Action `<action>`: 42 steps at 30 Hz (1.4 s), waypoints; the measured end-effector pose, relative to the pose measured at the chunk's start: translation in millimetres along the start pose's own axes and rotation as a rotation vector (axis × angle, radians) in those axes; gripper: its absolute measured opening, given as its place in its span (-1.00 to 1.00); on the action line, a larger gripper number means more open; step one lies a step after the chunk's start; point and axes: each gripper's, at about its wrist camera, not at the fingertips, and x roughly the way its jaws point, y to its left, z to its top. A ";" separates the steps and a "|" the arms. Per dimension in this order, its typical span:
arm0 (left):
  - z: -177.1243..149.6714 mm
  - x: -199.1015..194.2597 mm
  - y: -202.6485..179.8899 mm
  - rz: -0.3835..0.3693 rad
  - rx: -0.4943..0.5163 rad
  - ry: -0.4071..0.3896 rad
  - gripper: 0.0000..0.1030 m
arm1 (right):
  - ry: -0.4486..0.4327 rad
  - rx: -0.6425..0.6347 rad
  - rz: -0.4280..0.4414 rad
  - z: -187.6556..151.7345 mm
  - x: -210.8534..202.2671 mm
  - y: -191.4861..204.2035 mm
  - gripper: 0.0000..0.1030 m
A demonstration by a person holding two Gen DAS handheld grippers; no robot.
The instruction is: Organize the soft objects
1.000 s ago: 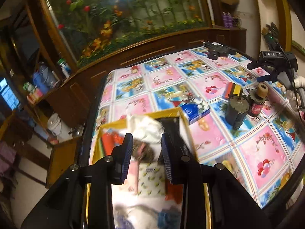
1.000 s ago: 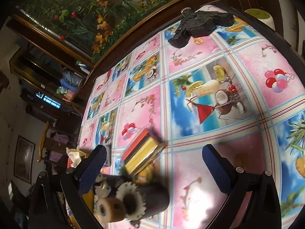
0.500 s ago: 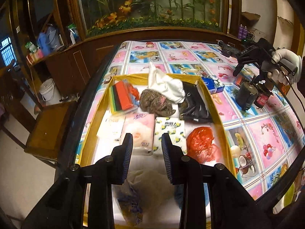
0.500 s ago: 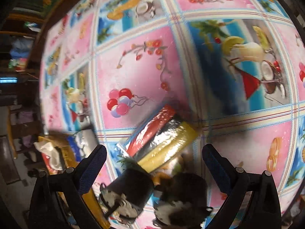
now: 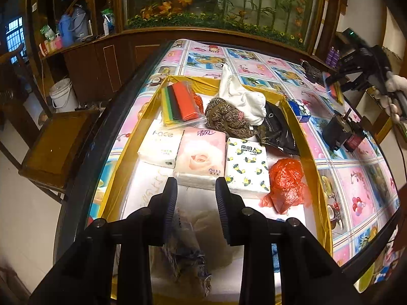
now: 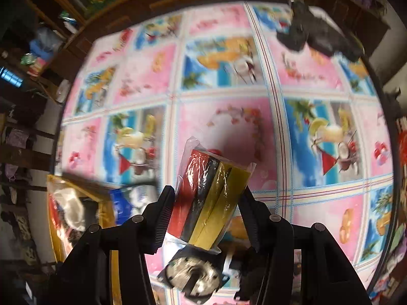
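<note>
Left wrist view steeply over gold tray, right nearer tablecloth, both sharing tray

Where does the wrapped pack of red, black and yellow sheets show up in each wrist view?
Left wrist: pack far upper right, small, in the right gripper, above the table.
Right wrist: pack centre bottom, large, between the closing jaws of the right gripper, pads pressing its sides.
Shared landmark: blue box beside the gold tray.
</note>
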 end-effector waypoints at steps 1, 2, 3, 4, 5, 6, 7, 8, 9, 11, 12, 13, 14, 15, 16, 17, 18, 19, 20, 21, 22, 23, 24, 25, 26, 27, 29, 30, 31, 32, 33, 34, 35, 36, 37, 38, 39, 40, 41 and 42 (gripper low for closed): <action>-0.8 -0.5 1.1 -0.001 -0.010 0.005 -0.45 | -0.012 -0.025 0.032 -10.4 -11.3 11.5 -0.02; -1.2 -0.9 2.3 -0.002 -0.022 0.006 -0.45 | -0.018 -0.056 0.073 -22.2 -21.6 22.4 -0.02; -0.9 -1.5 3.9 -0.004 -0.033 0.006 -0.44 | -0.020 -0.094 0.110 -35.4 -30.7 33.5 -0.02; 0.9 -2.0 6.5 -0.006 -0.049 0.004 -0.38 | -0.017 -0.133 0.141 -46.7 -36.1 46.1 -0.02; 4.6 -3.2 10.9 -0.012 -0.073 -0.008 -0.20 | -0.007 -0.172 0.171 -60.2 -38.0 59.4 -0.01; 8.0 -4.5 15.7 -0.024 -0.096 -0.025 -0.08 | 0.011 -0.208 0.205 -73.1 -38.3 70.6 -0.01; 12.2 -5.8 21.9 -0.042 -0.127 -0.043 0.20 | 0.037 -0.246 0.246 -87.9 -35.9 83.9 -0.01; 16.0 -6.0 28.6 -0.059 -0.160 -0.050 0.39 | 0.056 -0.274 0.275 -100.2 -33.3 93.1 -0.01; 18.6 -5.5 34.3 -0.075 -0.192 -0.053 0.43 | 0.075 -0.300 0.303 -112.6 -29.7 103.6 -0.01; 20.3 -6.0 43.2 -0.102 -0.242 -0.050 0.47 | 0.118 -0.345 0.365 -133.5 -19.1 123.6 -0.01; 19.3 -7.5 46.3 -0.107 -0.261 -0.052 0.50 | 0.139 -0.364 0.398 -143.0 -13.1 133.1 -0.01; 17.5 -10.6 48.5 -0.110 -0.277 -0.064 0.53 | 0.154 -0.378 0.422 -150.9 -8.3 141.5 -0.01; 14.8 -15.4 51.3 -0.113 -0.294 -0.082 0.53 | 0.166 -0.391 0.440 -154.7 -2.6 149.1 -0.01; 11.9 -20.3 52.7 -0.113 -0.308 -0.094 0.53 | 0.180 -0.406 0.459 -159.2 4.9 158.9 -0.01; 9.5 -24.8 54.7 -0.110 -0.321 -0.104 0.53 | 0.188 -0.417 0.471 -161.4 12.7 166.9 0.00; 6.4 -30.7 57.2 -0.104 -0.339 -0.119 0.53 | 0.189 -0.427 0.472 -165.6 17.9 175.1 0.00; 3.8 -36.0 59.2 -0.100 -0.352 -0.132 0.53 | 0.189 -0.441 0.465 -169.5 22.8 183.7 0.00; 1.1 -41.7 60.8 -0.096 -0.365 -0.147 0.57 | 0.185 -0.457 0.455 -173.1 27.2 190.9 0.00; -1.1 -47.3 63.2 -0.093 -0.376 -0.161 0.60 | 0.172 -0.477 0.437 -176.2 31.7 200.4 0.00; -4.4 -53.0 64.9 -0.088 -0.388 -0.177 0.60 | 0.153 -0.499 0.410 -179.4 35.5 209.6 0.00; -7.5 -58.6 66.5 -0.082 -0.397 -0.193 0.60 | 0.138 -0.519 0.386 -181.4 39.0 218.1 0.01; -9.7 -62.2 67.3 -0.078 -0.403 -0.204 0.60 | 0.122 -0.544 0.360 -184.4 41.9 225.6 0.03; -12.1 -65.9 68.2 -0.074 -0.408 -0.216 0.60 | 0.102 -0.566 0.335 -190.5 42.2 233.9 0.03; -14.1 -69.0 69.4 -0.073 -0.414 -0.227 0.60 | 0.082 -0.586 0.318 -193.5 44.9 240.9 0.03; -16.0 -72.0 69.9 -0.075 -0.420 -0.238 0.60 | 0.073 -0.600 0.316 -198.3 45.5 247.8 0.03; -17.1 -74.0 70.7 -0.078 -0.427 -0.247 0.60 | 0.068 -0.606 0.329 -200.1 48.7 254.2 0.04; -19.6 -77.4 72.0 -0.083 -0.438 -0.266 0.60 | 0.054 -0.590 0.366 -201.0 49.8 265.5 0.17; -20.8 -79.0 73.0 -0.086 -0.444 -0.275 0.60 | 0.049 -0.579 0.395 -202.2 48.7 268.3 0.21; -22.3 -80.3 73.0 -0.085 -0.449 -0.281 0.60 | 0.046 -0.566 0.430 -202.3 50.7 271.1 0.26; -23.8 -82.0 73.6 -0.082 -0.452 -0.285 0.60 | 0.045 -0.548 0.467 -201.6 50.9 272.1 0.27; -24.9 -83.5 73.9 -0.074 -0.452 -0.287 0.60 | 0.040 -0.525 0.504 -200.0 48.6 268.4 0.27; -25.9 -85.5 73.6 -0.059 -0.449 -0.289 0.60 | 0.025 -0.501 0.537 -198.7 44.5 265.0 0.27; -26.6 -88.6 72.3 -0.027 -0.441 -0.297 0.60 | 0.005 -0.486 0.553 -195.1 40.8 258.3 0.28; -27.6 -92.0 70.2 0.011 -0.430 -0.311 0.60 | -0.025 -0.473 0.557 -192.0 36.1 248.3 0.29; -28.5 -98.0 66.7 0.064 -0.414 -0.338 0.60 | -0.051 -0.467 0.547 -190.8 29.9 240.7 0.32; -30.0 -104.0 62.4 0.119 -0.400 -0.371 0.60 | -0.087 -0.463 0.530 -191.3 22.8 232.1 0.32; -31.6 -114.0 55.1 0.201 -0.378 -0.422 0.60 | -0.127 -0.463 0.513 -193.1 14.9 223.0 0.32; -33.8 -124.2 47.6 0.280 -0.355 -0.477 0.60 | -0.168 -0.468 0.492 -197.3 2.6 212.6 0.33; -35.5 -134.2 39.1 0.343 -0.335 -0.531 0.64 | -0.220 -0.478 0.465 -204.4 -10.1 202.8 0.33; -38.0 -145.5 30.3 0.381 -0.317 -0.589 0.71 | -0.286 -0.489 0.429 -213.2 -23.2 193.4 0.33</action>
